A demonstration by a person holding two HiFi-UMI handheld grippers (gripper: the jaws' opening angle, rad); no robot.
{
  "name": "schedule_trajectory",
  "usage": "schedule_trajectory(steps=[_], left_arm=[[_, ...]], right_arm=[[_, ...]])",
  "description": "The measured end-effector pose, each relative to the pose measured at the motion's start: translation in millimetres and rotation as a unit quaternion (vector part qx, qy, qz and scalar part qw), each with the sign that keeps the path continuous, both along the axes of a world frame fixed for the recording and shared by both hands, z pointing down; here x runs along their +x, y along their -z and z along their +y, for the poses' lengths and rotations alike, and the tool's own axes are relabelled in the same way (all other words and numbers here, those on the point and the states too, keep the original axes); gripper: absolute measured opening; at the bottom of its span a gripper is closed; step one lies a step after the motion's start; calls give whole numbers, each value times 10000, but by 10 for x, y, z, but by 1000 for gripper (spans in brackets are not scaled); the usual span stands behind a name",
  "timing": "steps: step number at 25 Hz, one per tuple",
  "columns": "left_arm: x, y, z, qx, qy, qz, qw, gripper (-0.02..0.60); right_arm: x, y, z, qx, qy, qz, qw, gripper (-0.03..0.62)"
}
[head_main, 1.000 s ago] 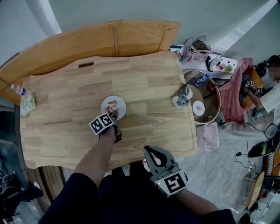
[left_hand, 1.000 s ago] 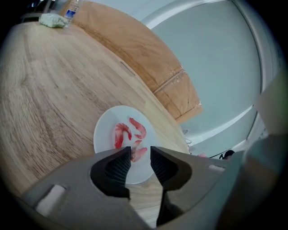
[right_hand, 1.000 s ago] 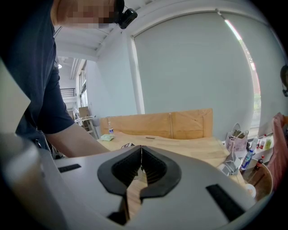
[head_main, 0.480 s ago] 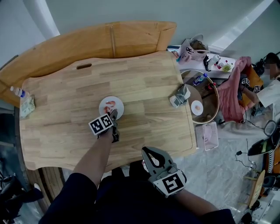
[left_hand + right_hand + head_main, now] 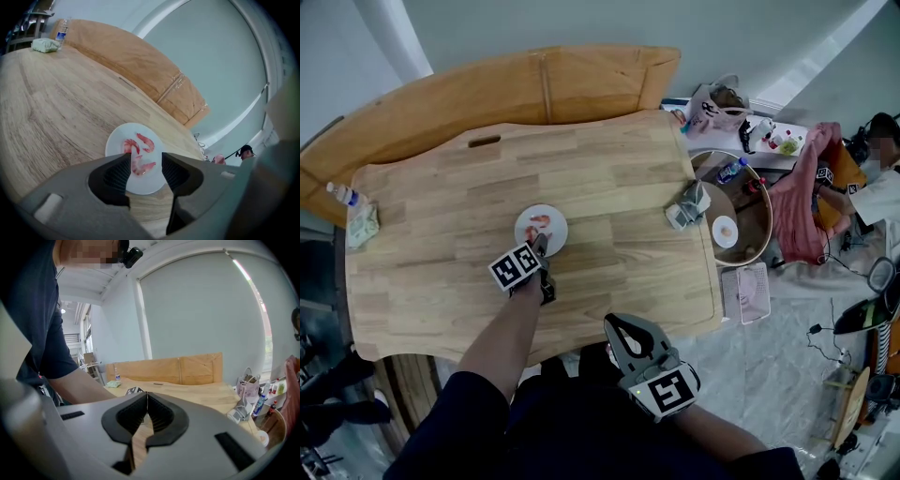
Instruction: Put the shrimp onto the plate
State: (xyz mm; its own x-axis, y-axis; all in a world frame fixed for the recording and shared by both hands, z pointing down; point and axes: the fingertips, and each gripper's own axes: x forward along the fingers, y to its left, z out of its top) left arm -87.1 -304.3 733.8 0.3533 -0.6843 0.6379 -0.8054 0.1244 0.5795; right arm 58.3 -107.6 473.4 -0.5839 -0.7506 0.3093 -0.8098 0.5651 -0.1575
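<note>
Here, on the wooden desk [image 5: 619, 197], the left tool [image 5: 542, 247] hovers at the 6 o'clock rim of a white plate [image 5: 556, 228], its jaws opening with nothing gripped between them. Three pink shrimp [image 5: 145, 142] lie on the plate, just past the jaw tips. At 5 o'clock from the plate, beyond the desk's near edge, the right tool [image 5: 617, 328] is clenched shut and empty.
</note>
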Motion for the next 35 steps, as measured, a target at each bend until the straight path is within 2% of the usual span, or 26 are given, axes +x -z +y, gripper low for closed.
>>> schedule_trajectory(steps=[9, 14, 16, 21, 26, 35], left_arm=[[70, 606, 291, 850, -459, 7, 9953, 195], [82, 1083, 549, 1337, -851, -29, 9873, 195], [60, 1276, 673, 1582, -1085, -170, 9813, 195], [-62, 1697, 1070, 2177, -1632, -676, 9599, 177], [-119, 2019, 1486, 2490, -2111, -862, 9413, 129], [-171, 2815, 1959, 3330, -2342, -970, 9082, 39]], right_arm=[[-145, 145, -16, 179, 211, -100, 9996, 11], [-240, 244, 15, 317, 289, -268, 9987, 11], [-299, 289, 22, 371, 346, -297, 9983, 11], [-449, 396, 74, 475, 505, -326, 9971, 11], [-631, 432, 131, 434, 665, -376, 9961, 11], [-904, 508, 219, 463, 910, -394, 9940, 11]])
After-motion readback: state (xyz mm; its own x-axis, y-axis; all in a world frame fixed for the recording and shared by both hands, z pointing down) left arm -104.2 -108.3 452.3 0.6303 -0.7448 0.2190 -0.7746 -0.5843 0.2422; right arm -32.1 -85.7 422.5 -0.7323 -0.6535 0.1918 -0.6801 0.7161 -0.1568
